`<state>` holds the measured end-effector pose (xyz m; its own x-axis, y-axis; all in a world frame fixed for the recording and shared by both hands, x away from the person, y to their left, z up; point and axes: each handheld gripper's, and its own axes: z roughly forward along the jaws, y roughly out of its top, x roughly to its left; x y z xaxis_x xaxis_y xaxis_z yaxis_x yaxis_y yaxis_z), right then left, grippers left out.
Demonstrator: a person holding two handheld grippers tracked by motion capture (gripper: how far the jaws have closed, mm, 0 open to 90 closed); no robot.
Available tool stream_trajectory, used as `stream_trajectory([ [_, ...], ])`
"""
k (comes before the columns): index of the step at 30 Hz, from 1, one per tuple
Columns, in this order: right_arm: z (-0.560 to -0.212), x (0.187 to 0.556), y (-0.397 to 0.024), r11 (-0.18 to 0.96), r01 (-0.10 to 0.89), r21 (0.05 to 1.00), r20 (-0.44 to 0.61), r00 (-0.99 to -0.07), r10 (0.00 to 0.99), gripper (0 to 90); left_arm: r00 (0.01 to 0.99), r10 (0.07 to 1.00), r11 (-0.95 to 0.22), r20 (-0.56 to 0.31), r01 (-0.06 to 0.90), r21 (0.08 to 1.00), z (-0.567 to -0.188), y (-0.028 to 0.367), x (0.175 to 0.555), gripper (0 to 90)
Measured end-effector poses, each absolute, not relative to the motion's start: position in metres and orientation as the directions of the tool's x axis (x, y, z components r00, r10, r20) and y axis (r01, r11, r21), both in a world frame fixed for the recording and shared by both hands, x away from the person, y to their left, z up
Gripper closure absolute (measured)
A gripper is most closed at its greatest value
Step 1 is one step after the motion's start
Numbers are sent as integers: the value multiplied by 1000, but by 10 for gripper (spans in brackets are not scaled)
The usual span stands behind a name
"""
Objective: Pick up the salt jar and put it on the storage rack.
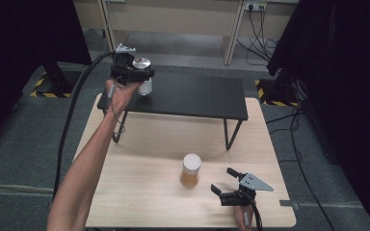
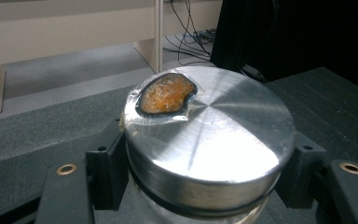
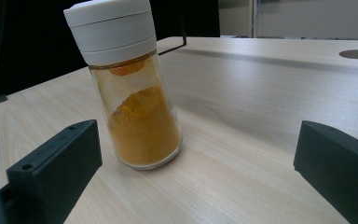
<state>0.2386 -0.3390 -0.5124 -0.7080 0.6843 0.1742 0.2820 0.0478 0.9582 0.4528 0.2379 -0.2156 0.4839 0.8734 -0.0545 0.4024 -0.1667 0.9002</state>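
The left tongs (image 1: 142,77) are closed on a jar with a brushed metal lid (image 2: 209,135), jaws pressing the glass just under the lid, at the back left corner of the black shelf (image 1: 197,98) on the bench (image 1: 139,192). The grip looks meant to carry the jar upright. It sits near the shelf's left edge, with open shelf to its right.

The right tongs (image 1: 224,182) hang wide open, empty, just beside a spice jar with a white cap (image 3: 137,98) standing upright on the bench's front half. The jaws look spread to pass round it. Bare wood lies all around.
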Motion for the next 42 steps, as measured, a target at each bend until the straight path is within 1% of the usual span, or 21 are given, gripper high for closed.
stream_trajectory([
  [12,-513,240,-340,42,285,958,181,-709,681,6,468,884,-198,-22,414,888,-227,236,462,317],
  [14,-513,239,-340,42,284,958,181,-711,680,6,471,882,-208,-9,406,890,-229,235,461,316],
  [23,-514,240,-341,34,287,957,188,-708,681,6,478,878,-210,-6,397,894,-231,235,462,314],
  [27,-514,240,-341,36,287,957,187,-709,680,6,470,882,-216,12,383,898,-232,232,458,307],
  [31,-514,240,-341,34,288,957,189,-708,680,6,492,871,-215,-6,391,895,-231,234,460,185],
  [34,-514,240,-341,37,286,958,186,-710,679,6,499,867,-245,12,405,881,-230,233,460,119],
  [36,-514,240,-341,38,286,958,185,-711,678,6,499,866,-263,29,407,875,-231,231,458,90],
  [37,-513,240,-341,39,286,958,184,-711,679,6,499,867,-256,23,403,879,-233,233,456,81],
  [39,-513,239,-341,41,286,958,183,-711,679,6,503,864,-215,-16,397,893,-237,243,452,69],
  [40,-513,239,-341,41,286,958,183,-711,679,6,503,864,-215,-16,397,893,-237,243,452,41],
  [41,-513,239,-341,40,285,958,183,-711,679,6,503,864,-220,-12,399,890,-237,243,451,41],
  [42,-513,239,-341,40,286,957,184,-710,679,6,508,861,-258,25,394,882,-235,243,447,27],
])
